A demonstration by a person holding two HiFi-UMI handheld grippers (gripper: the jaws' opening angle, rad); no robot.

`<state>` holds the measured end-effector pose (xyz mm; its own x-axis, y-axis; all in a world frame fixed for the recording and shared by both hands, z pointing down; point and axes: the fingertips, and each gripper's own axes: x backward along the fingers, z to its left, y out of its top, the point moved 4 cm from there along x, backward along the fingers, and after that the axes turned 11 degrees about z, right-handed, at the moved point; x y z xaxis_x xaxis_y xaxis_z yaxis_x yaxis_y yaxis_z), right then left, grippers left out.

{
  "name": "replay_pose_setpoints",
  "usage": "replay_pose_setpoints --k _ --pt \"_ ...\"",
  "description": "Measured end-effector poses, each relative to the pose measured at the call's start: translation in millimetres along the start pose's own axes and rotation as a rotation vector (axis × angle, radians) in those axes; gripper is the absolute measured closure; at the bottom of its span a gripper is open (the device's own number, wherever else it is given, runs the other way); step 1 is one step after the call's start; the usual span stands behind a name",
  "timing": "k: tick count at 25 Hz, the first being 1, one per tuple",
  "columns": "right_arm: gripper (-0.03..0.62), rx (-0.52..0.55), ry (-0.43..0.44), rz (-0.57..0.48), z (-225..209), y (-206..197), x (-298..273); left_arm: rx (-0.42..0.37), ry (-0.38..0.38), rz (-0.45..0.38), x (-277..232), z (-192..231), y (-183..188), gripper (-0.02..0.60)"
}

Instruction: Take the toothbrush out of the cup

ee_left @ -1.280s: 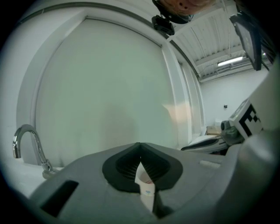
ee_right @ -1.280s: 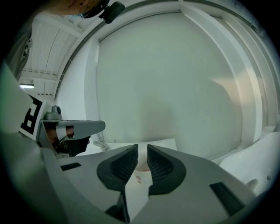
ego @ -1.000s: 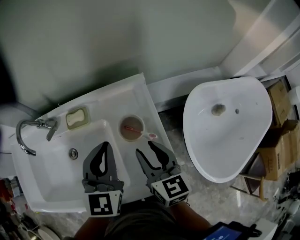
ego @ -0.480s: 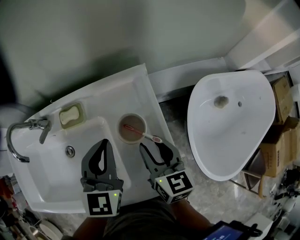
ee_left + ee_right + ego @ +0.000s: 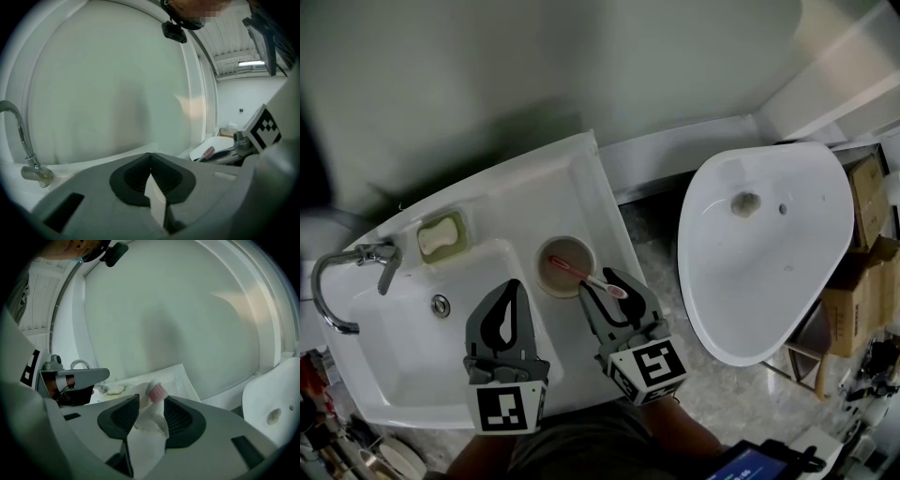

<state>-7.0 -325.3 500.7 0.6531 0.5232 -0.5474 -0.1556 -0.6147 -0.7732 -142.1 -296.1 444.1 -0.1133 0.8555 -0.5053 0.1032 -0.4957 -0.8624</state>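
Observation:
A beige cup stands on the white washstand ledge. A toothbrush leans out of it, its pink head toward me. My right gripper is open, and the brush head lies between its jaws, close to the right pad with a gap showing on the left. In the right gripper view its jaw tips frame the head. My left gripper hovers over the basin, left of the cup, shut with nothing in it; its pads meet.
A sink basin with a drain and a chrome tap lies left. Soap sits in a dish at the back. A second white basin stands at the right, with cardboard boxes beyond it.
My right gripper has moved forward to the cup, so the brush head now lies between its jaws. The left gripper has sunk slightly and stays shut.

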Motion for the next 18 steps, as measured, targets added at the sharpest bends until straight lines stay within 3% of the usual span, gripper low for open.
replay_pose_setpoints --k 7,18 --pt "0.459 0.034 0.003 0.007 2.7 2.0 -2.6 -0.004 -0.005 0.0 -3.0 -1.1 0.5 0.571" --pt "0.551 0.087 -0.027 0.017 4.6 6.7 2.3 -0.007 0.003 -0.013 3.9 -5.3 7.7 0.571"
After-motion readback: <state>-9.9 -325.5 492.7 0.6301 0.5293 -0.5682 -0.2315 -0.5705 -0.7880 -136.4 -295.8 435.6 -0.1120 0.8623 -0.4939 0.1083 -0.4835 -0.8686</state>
